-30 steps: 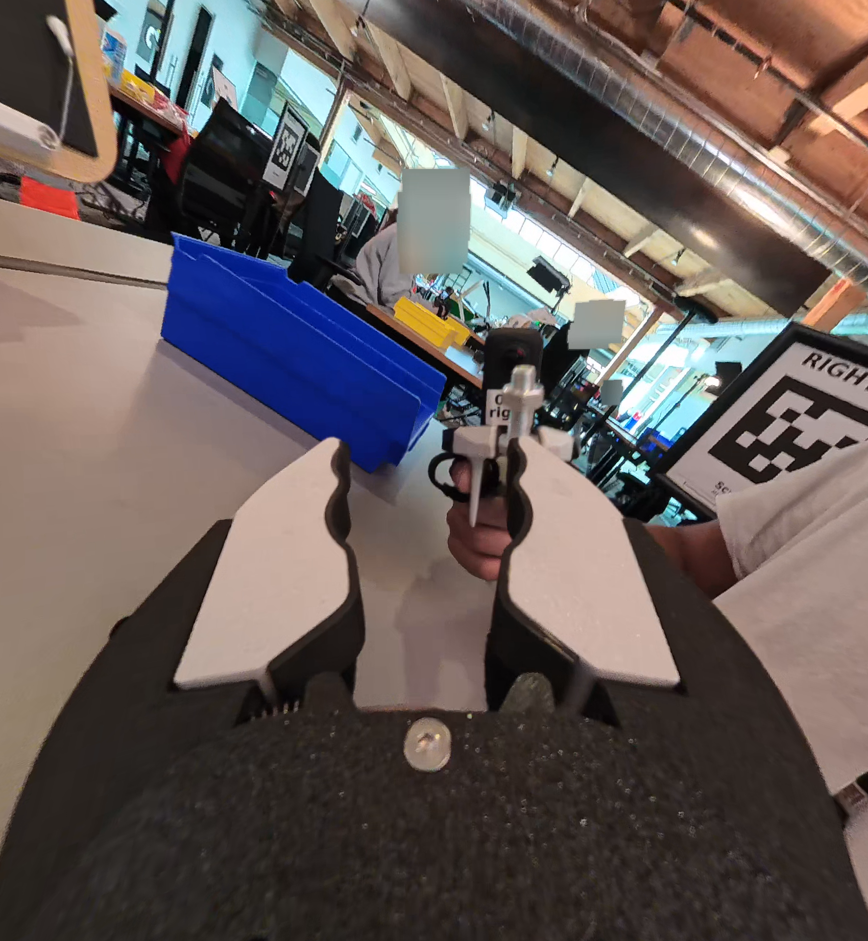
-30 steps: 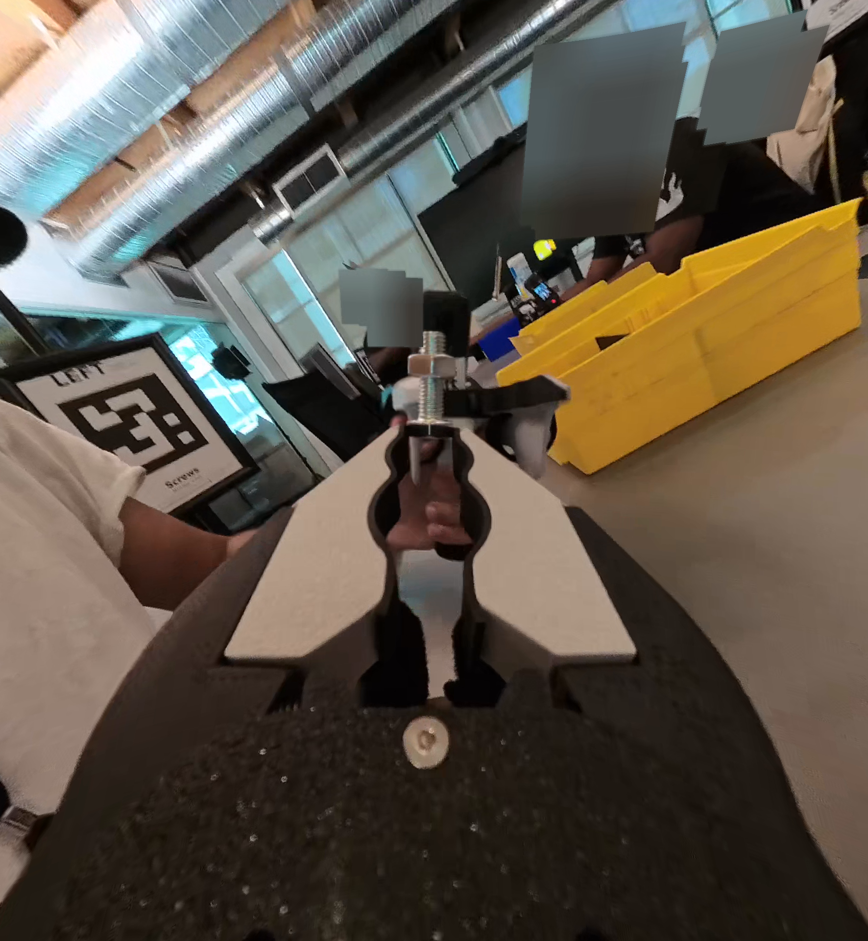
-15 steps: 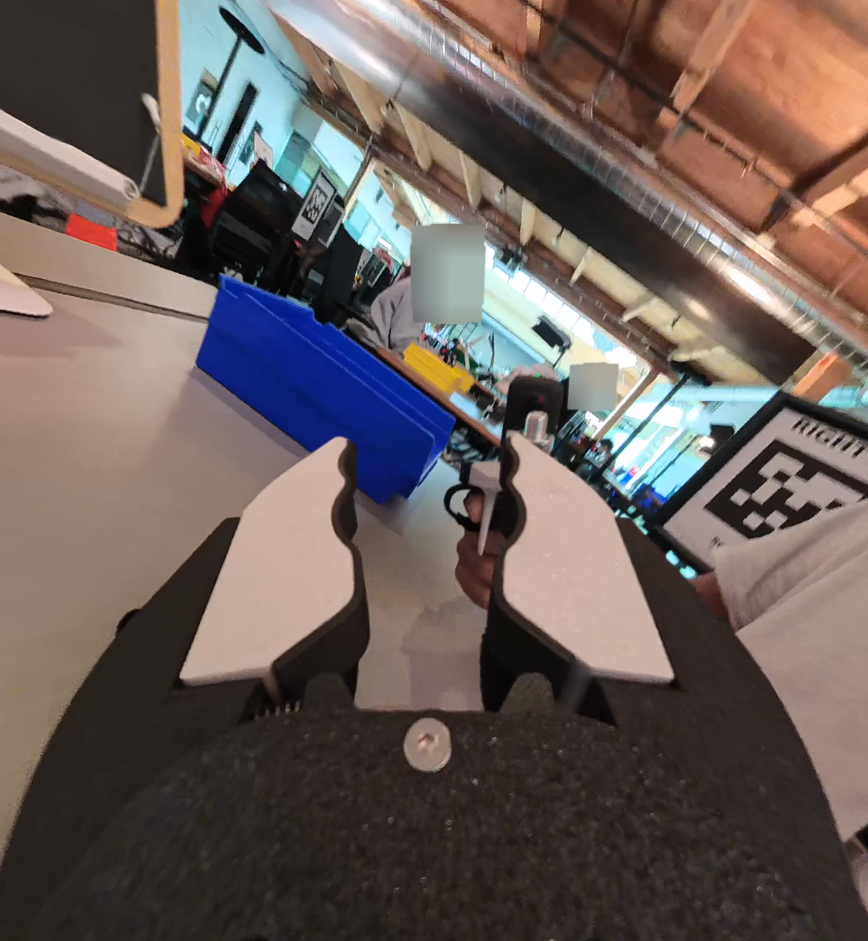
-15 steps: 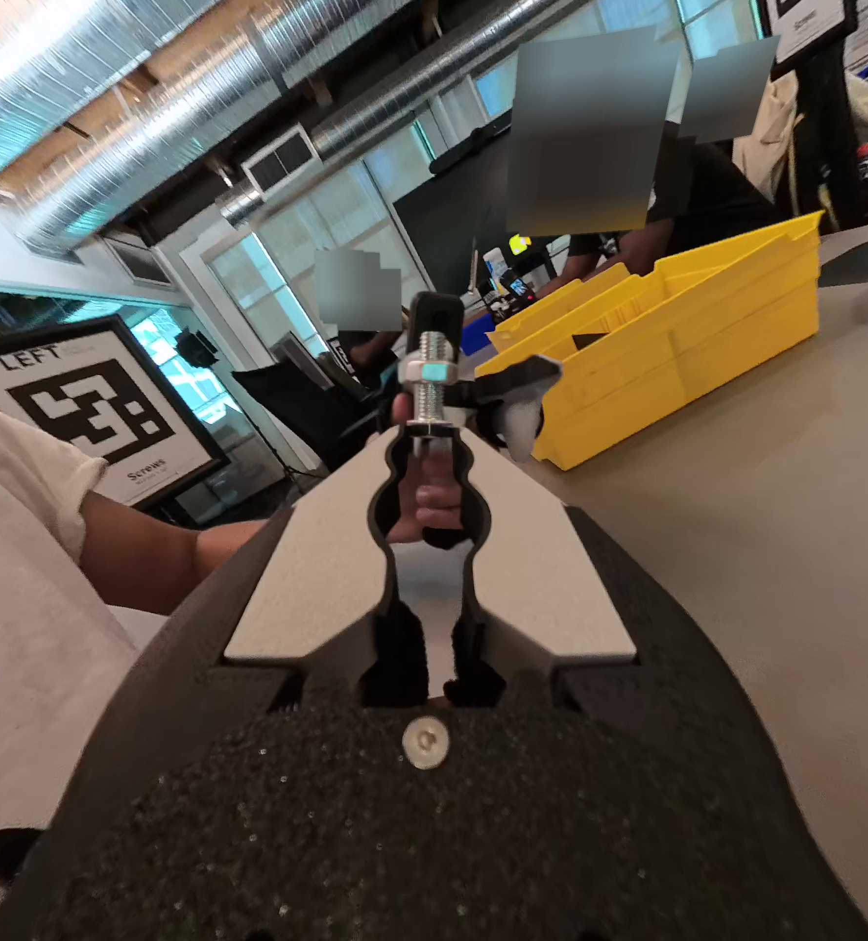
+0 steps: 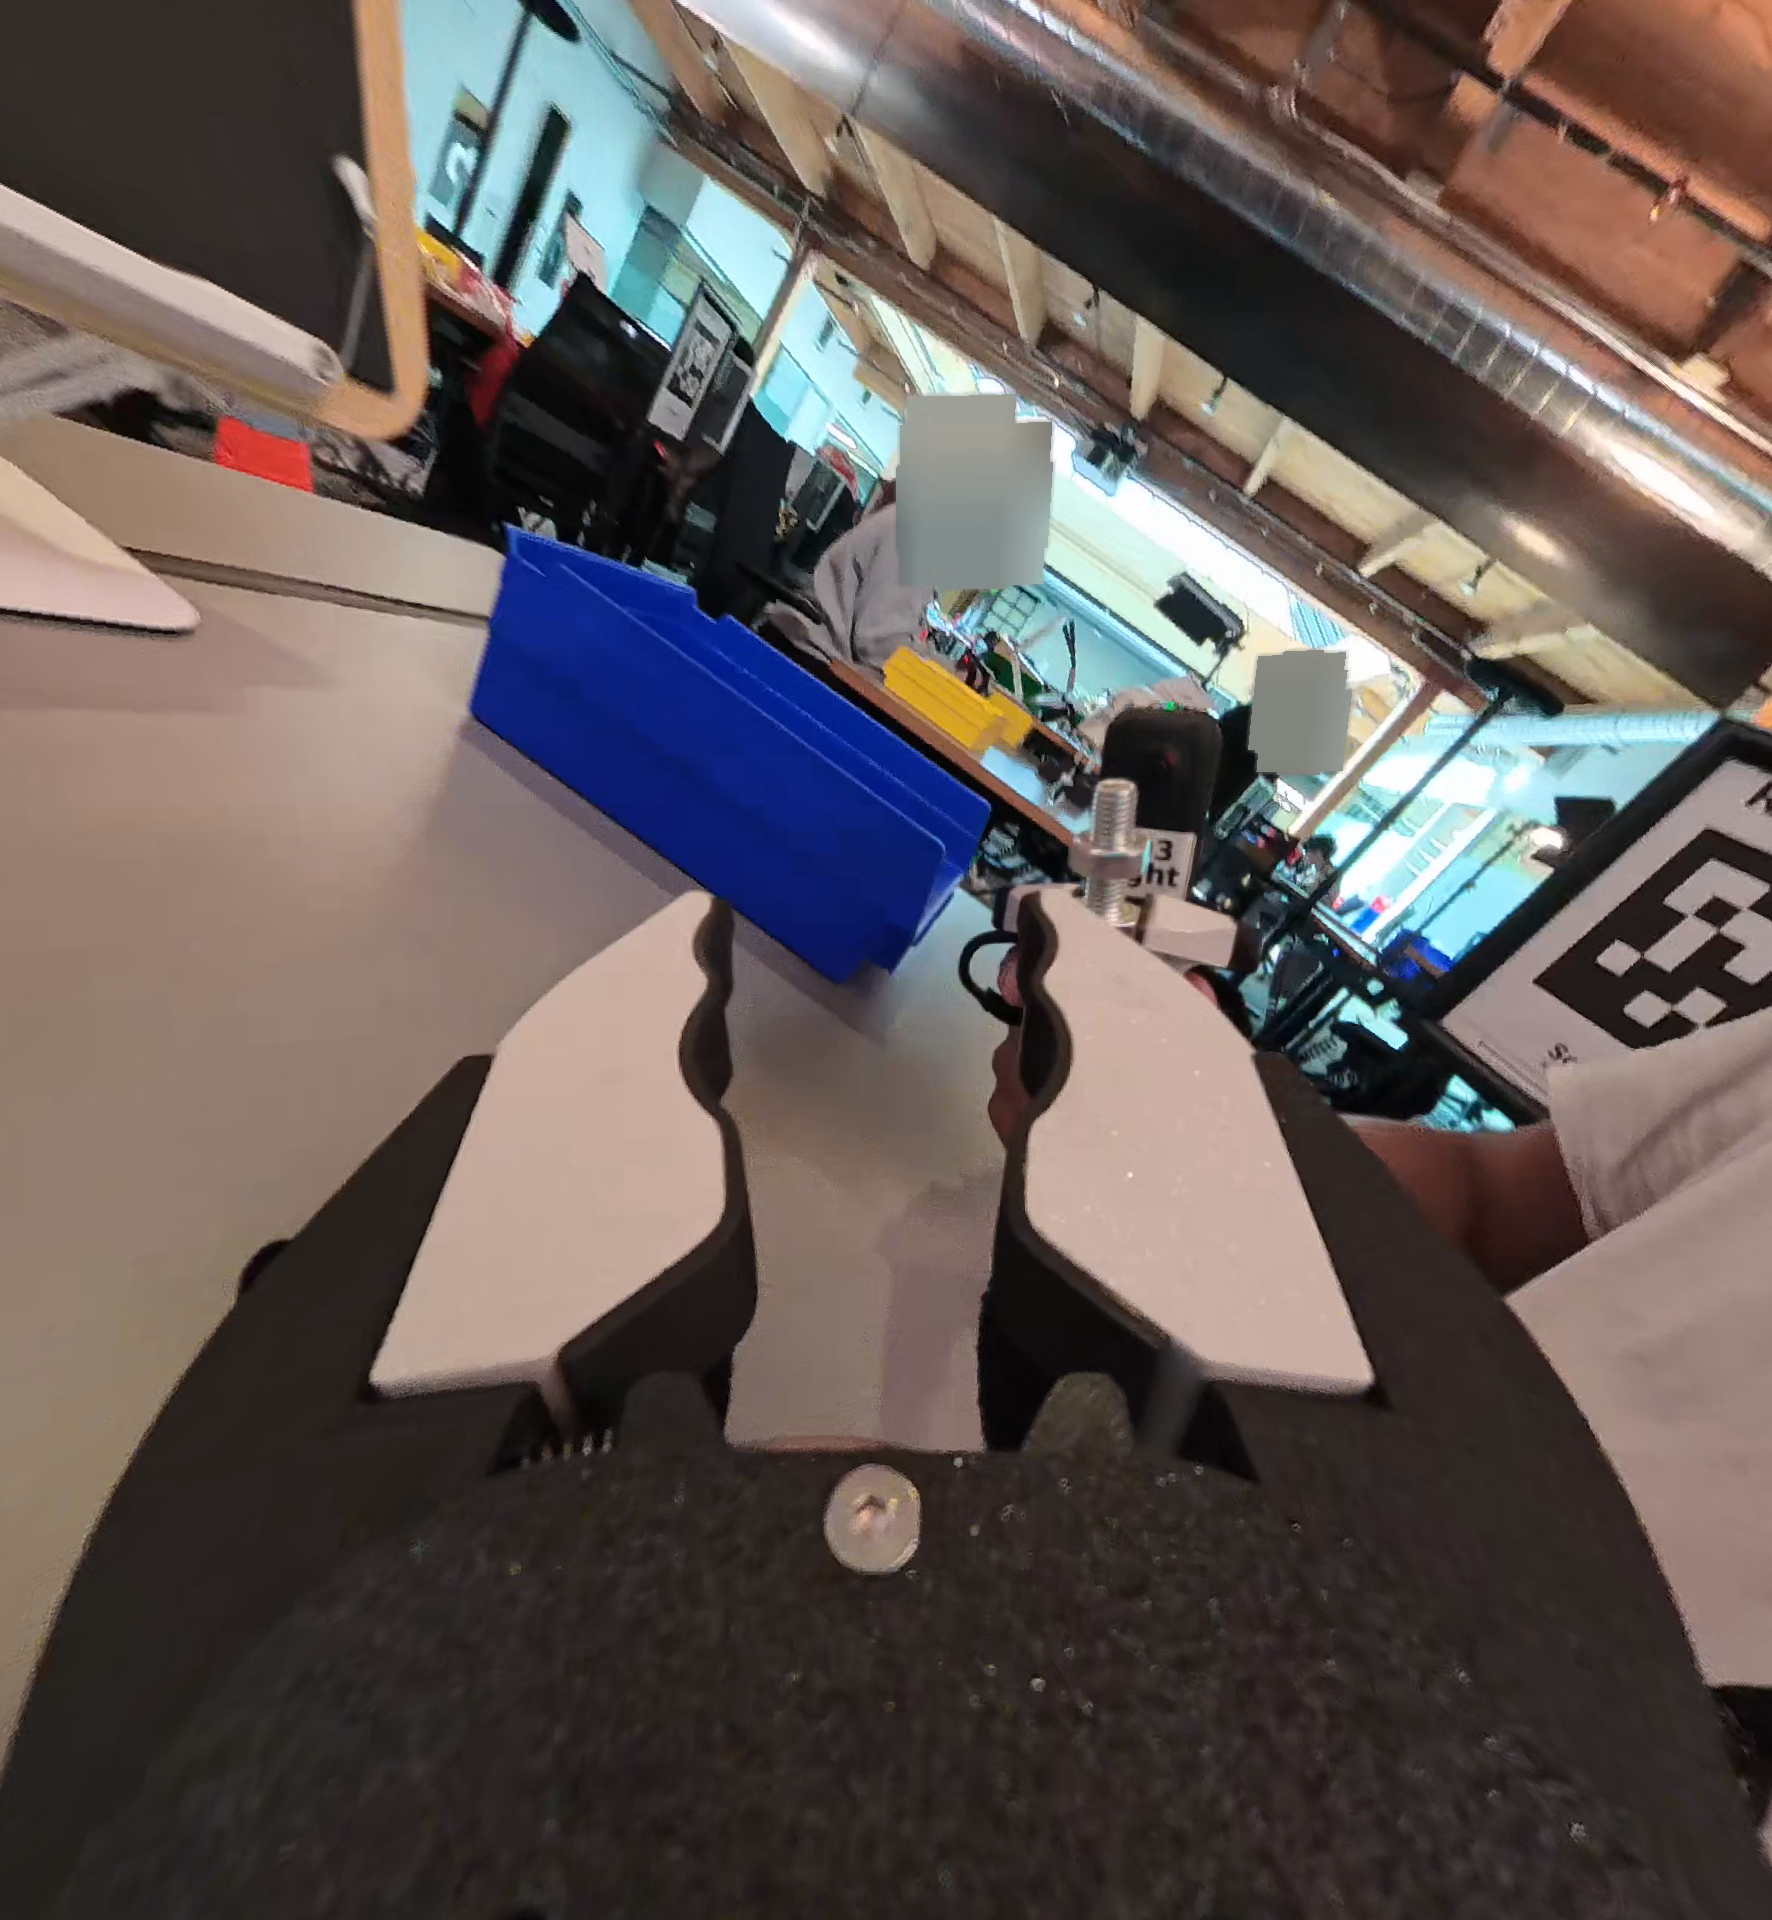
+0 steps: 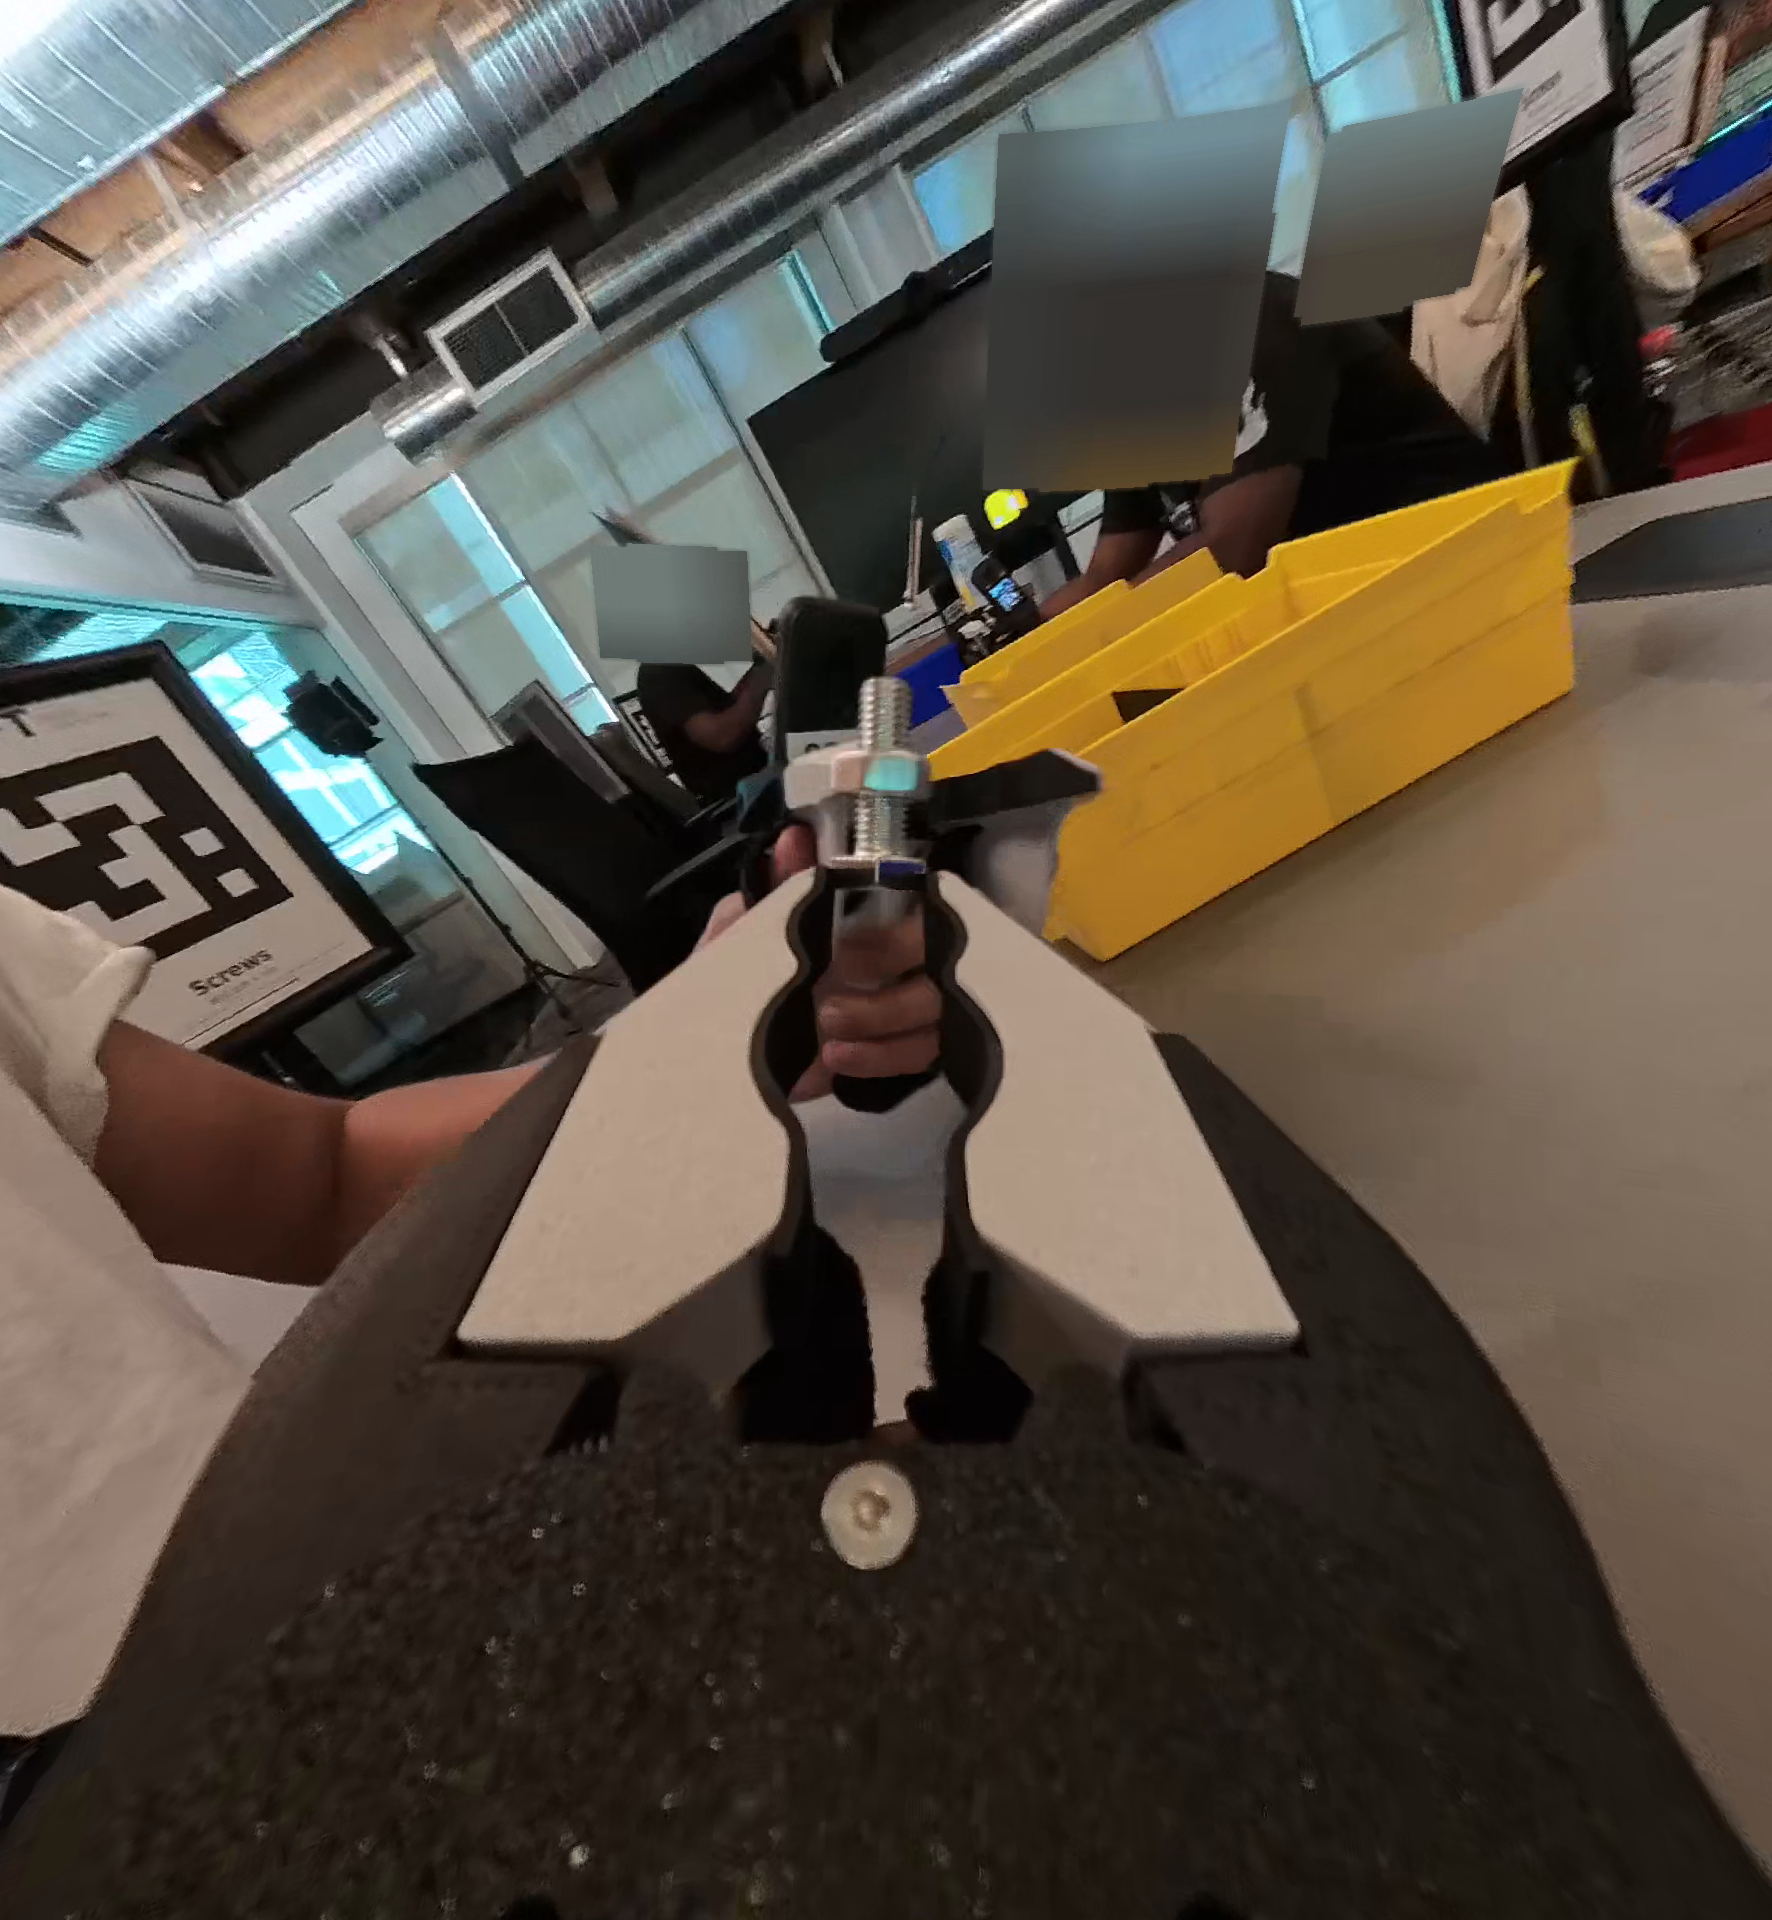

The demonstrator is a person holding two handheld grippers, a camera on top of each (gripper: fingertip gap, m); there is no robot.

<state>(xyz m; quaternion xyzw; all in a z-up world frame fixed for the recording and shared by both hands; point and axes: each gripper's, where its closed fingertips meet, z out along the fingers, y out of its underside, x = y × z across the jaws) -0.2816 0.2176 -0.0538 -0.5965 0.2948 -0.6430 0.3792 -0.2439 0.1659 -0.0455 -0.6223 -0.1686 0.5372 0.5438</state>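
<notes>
Right wrist view has my right claw clamped on a bolt with a nut, upright above the bench, while my left claw, narrowed a little but apart and empty, has swung nearer it.

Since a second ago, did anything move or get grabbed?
The left gripper tilted, so the blue bin sits more to the middle of its view, and its open jaws narrowed a little. Nothing was grabbed or dropped. The right gripper stays shut on the bolt with its nut.
</notes>
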